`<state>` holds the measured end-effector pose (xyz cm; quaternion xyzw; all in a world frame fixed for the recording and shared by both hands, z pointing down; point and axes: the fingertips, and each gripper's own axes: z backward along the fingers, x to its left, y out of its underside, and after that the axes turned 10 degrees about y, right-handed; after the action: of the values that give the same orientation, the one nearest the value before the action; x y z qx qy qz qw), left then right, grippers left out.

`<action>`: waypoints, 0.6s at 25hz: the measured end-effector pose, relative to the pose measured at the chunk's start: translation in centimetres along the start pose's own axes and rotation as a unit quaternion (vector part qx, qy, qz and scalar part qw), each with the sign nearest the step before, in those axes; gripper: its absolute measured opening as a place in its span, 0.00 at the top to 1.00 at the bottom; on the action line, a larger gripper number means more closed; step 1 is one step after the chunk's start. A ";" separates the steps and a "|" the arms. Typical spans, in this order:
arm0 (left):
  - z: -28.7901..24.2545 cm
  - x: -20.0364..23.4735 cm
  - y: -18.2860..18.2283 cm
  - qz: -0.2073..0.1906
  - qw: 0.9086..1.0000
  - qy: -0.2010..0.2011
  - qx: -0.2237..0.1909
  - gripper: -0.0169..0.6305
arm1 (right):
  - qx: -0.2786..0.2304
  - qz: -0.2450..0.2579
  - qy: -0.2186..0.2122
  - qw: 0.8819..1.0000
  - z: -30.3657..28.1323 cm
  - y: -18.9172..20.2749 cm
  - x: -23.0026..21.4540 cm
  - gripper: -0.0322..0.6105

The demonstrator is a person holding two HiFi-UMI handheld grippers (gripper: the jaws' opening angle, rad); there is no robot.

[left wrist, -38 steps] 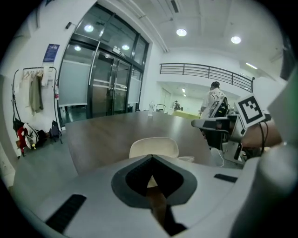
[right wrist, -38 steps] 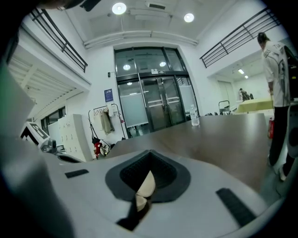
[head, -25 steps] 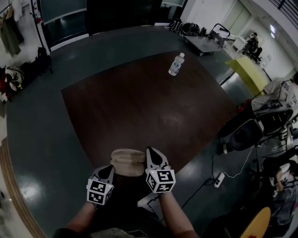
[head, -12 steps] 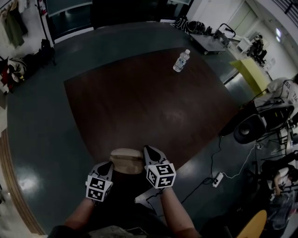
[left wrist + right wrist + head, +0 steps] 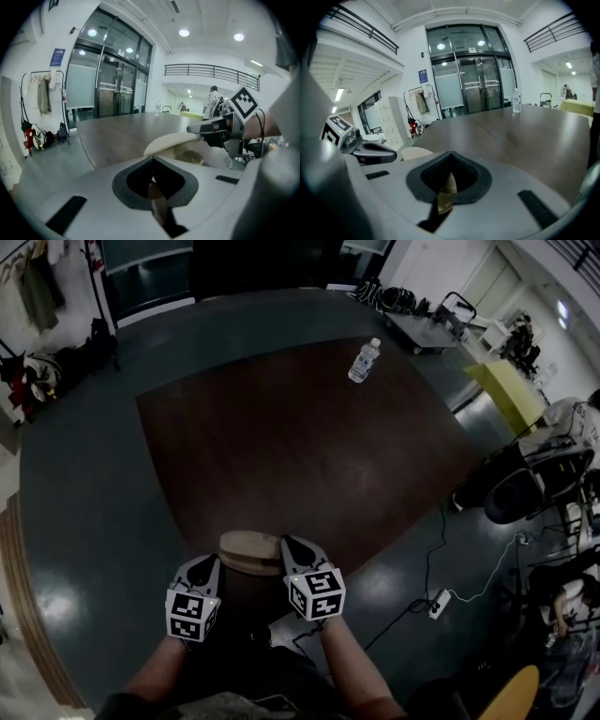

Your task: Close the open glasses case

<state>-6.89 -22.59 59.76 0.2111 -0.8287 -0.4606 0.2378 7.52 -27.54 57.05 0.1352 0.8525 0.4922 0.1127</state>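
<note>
Here, left gripper [image 5: 210,562] and right gripper [image 5: 290,543] flank the open glasses case [image 5: 246,547].

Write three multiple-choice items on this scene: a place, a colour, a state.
1. Where does the water bottle stand?
A. at the far end of the table
B. on the floor
C. against the glasses case
2. What colour is the glasses case?
A. red
B. beige
C. blue
3. How is the lid?
A. shut flat
B. raised
C. torn off
Key: A, it stands far from the case; B, its shell is pale beige; B, the left gripper view shows it arched over the open inside.
</note>
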 end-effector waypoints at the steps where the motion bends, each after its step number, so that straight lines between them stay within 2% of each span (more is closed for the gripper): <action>1: 0.3 -0.1 -0.5 -0.004 1.000 -0.002 -0.006 0.96 | 0.002 0.003 -0.003 1.000 0.3 0.3 0.3 0.97; 4: 0.7 -0.4 -1.5 -0.014 1.000 0.000 -0.014 0.96 | 0.011 0.004 -0.008 1.000 1.1 1.5 1.1 0.97; 9: -0.8 -1.4 -1.6 -0.063 0.998 0.010 0.018 0.96 | 0.019 -0.016 -0.013 1.000 1.8 2.8 1.9 0.97; 15: -1.8 -2.2 -0.1 -0.069 0.997 0.012 0.043 0.96 | 0.024 -0.012 -0.007 1.000 2.2 3.5 2.2 0.97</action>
<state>-4.07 -22.56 60.06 0.2833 -0.8283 -0.4371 0.2065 6.60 -23.34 58.92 0.1309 0.8647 0.4693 0.1219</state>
